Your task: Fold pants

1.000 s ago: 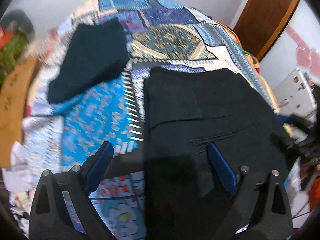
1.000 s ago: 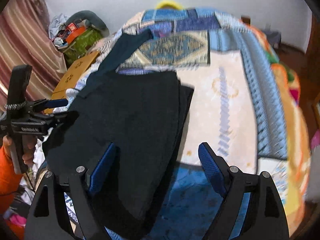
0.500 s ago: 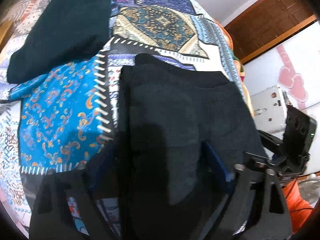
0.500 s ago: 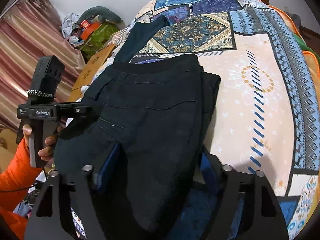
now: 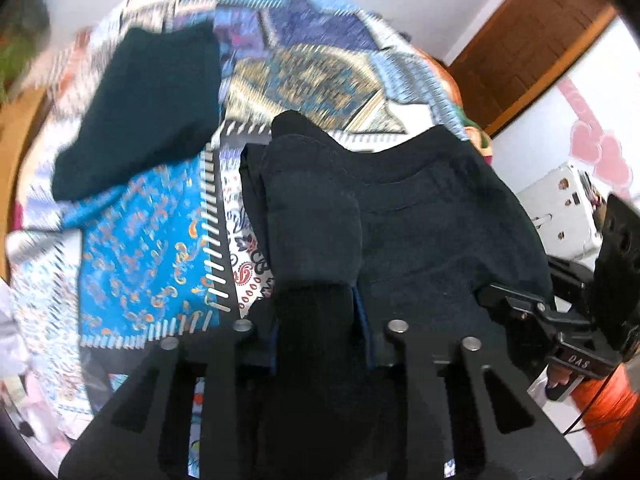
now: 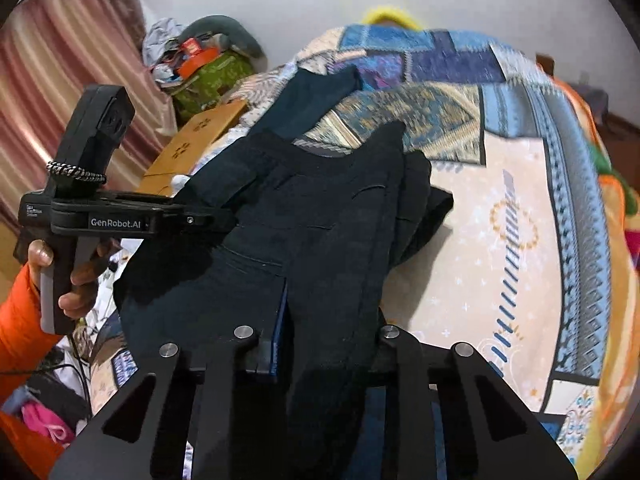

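Note:
The black pants (image 5: 420,216) lie on a patchwork bedspread (image 5: 152,256), with their near end lifted off it. My left gripper (image 5: 316,320) is shut on a bunched fold of the pants at their left near edge. My right gripper (image 6: 328,332) is shut on the pants (image 6: 320,216) at their right near edge. Each gripper shows in the other's view: the right one (image 5: 520,304) at the pants' right side, the left one (image 6: 208,216) at their left side. The pads are mostly hidden by cloth.
A second dark folded garment (image 5: 148,112) lies at the far left of the bed. A cardboard box (image 6: 196,140) and a green bag (image 6: 212,76) stand left of the bed. A wooden door (image 5: 532,36) and a white appliance (image 5: 560,208) are on the right.
Both grippers were open over the flat pants. They have come down, closed on the near edge and lifted it, so the cloth now bunches between the fingers.

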`<move>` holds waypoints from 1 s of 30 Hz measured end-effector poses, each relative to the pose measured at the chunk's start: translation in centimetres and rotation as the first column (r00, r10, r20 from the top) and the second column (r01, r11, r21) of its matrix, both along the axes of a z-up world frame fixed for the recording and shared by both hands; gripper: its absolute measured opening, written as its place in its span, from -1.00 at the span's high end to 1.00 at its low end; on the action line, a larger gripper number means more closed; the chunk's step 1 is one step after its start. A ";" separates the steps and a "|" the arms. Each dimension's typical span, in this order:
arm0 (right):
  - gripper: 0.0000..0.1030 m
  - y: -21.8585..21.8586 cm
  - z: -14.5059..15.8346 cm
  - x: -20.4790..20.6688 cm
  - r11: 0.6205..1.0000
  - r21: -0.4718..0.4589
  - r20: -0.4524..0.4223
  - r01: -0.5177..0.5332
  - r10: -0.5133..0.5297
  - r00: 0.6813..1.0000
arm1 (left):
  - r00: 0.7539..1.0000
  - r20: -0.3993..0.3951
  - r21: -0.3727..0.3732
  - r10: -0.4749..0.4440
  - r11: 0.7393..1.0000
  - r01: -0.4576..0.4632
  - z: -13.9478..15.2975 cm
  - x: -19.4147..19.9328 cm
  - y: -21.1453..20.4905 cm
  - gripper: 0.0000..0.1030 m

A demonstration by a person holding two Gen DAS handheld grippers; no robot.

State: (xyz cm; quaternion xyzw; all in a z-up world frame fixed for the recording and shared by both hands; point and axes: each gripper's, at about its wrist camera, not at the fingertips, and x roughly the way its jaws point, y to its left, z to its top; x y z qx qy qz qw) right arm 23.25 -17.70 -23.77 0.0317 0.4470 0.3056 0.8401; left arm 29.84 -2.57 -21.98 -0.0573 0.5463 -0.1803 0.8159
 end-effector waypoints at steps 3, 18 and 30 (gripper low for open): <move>0.57 0.4 1.6 -0.6 1.000 0.006 0.044 -0.007 0.006 0.999 | 0.996 0.088 0.014 -0.003 1.000 0.002 2.7 -1.5 0.2 0.49; 0.57 7.2 9.4 5.3 0.995 0.063 0.268 -0.072 0.052 0.962 | 0.917 0.378 0.012 0.129 0.990 -0.144 12.5 1.0 8.2 0.49; 0.57 15.3 6.4 16.6 0.996 0.041 0.277 -0.079 0.065 0.959 | 0.909 0.357 -0.023 0.212 0.975 -0.219 9.4 13.3 17.5 0.49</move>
